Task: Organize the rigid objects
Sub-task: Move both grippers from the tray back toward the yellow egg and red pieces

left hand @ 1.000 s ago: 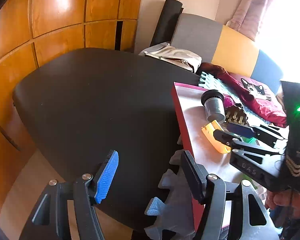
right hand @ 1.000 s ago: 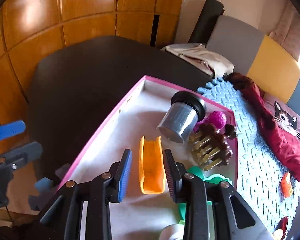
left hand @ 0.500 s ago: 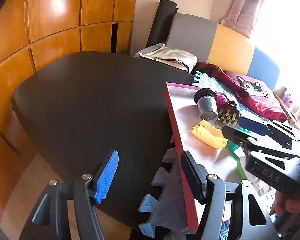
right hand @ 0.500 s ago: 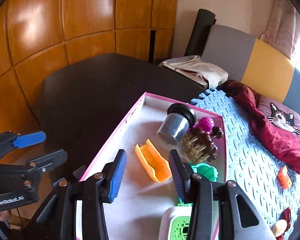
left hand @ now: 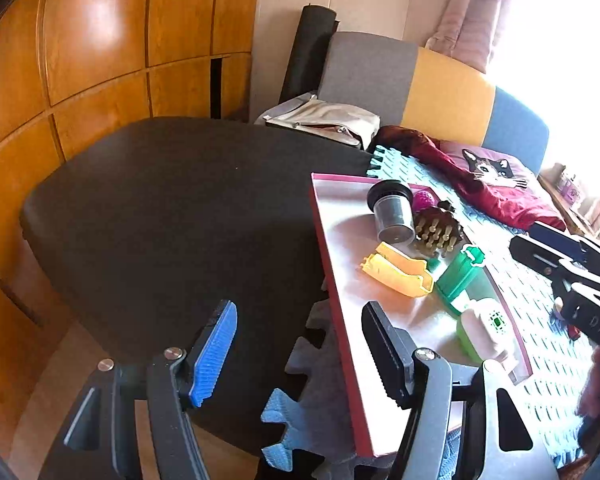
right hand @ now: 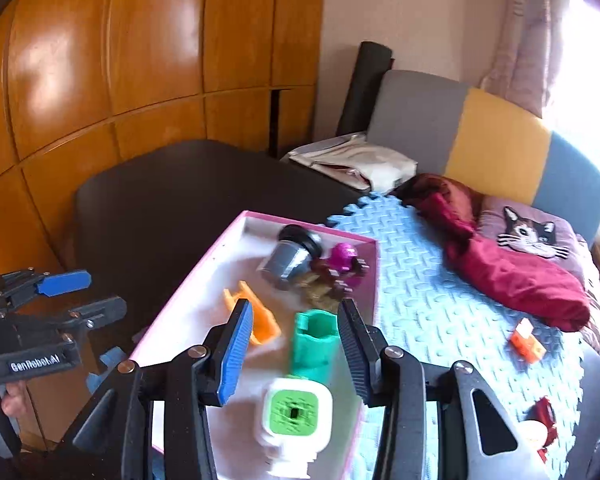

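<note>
A pink-rimmed tray (left hand: 324, 232) (right hand: 188, 276) holds an orange trough-shaped piece (left hand: 396, 274) (right hand: 260, 320), a grey cup with a black lid (left hand: 392, 212) (right hand: 288, 258), a brown pegged brush (left hand: 436, 232), a magenta ball (right hand: 342, 254), a green container (left hand: 460, 276) (right hand: 316, 344) and a white-and-green block (left hand: 486, 332) (right hand: 296, 408). My right gripper (right hand: 296, 312) (left hand: 520, 242) hangs open above the tray's near end, nothing between its pads. My left gripper (left hand: 298, 320) (right hand: 108, 292) is open and empty over the tray's left corner.
The tray rests on a blue foam mat (right hand: 440, 320) beside a black table (left hand: 180, 208). A red cloth (right hand: 500, 268), a cat cushion (right hand: 528, 232) and a small orange block (right hand: 526, 340) lie on the mat. Wooden panels stand behind, and a pale bag (left hand: 328, 120) lies at the table's far edge.
The right gripper's jaws widened off the orange piece and it drew back and up. The orange piece now lies aslant in the tray. The left gripper barely moved.
</note>
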### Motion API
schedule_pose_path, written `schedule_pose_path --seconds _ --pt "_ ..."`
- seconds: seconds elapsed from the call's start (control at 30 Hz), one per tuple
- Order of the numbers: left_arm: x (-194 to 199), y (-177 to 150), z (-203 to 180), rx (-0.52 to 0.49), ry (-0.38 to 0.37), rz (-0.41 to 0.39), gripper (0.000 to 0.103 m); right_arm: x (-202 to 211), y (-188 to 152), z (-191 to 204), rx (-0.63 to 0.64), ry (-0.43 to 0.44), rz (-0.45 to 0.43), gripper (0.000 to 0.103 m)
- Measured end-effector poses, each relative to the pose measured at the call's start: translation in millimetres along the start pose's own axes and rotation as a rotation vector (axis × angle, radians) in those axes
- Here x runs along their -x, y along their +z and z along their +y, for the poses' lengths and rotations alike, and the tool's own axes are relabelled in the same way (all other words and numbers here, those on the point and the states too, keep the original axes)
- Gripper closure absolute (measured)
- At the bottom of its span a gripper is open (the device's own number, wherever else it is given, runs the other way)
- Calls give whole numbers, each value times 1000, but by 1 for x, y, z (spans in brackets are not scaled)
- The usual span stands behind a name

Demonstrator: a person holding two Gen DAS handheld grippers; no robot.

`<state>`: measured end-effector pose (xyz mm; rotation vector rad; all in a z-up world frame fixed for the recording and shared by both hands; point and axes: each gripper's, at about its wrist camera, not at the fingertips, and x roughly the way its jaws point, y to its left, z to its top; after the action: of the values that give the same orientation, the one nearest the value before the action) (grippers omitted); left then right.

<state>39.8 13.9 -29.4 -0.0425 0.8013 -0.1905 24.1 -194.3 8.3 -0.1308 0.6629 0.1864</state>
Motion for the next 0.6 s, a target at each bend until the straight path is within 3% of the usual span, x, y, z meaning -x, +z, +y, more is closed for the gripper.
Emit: schedule_pose_path --seconds 0.6 --pt "10 5 -33 -89 -30 -20 37 28 -52 -136 -138 -278 42 59"
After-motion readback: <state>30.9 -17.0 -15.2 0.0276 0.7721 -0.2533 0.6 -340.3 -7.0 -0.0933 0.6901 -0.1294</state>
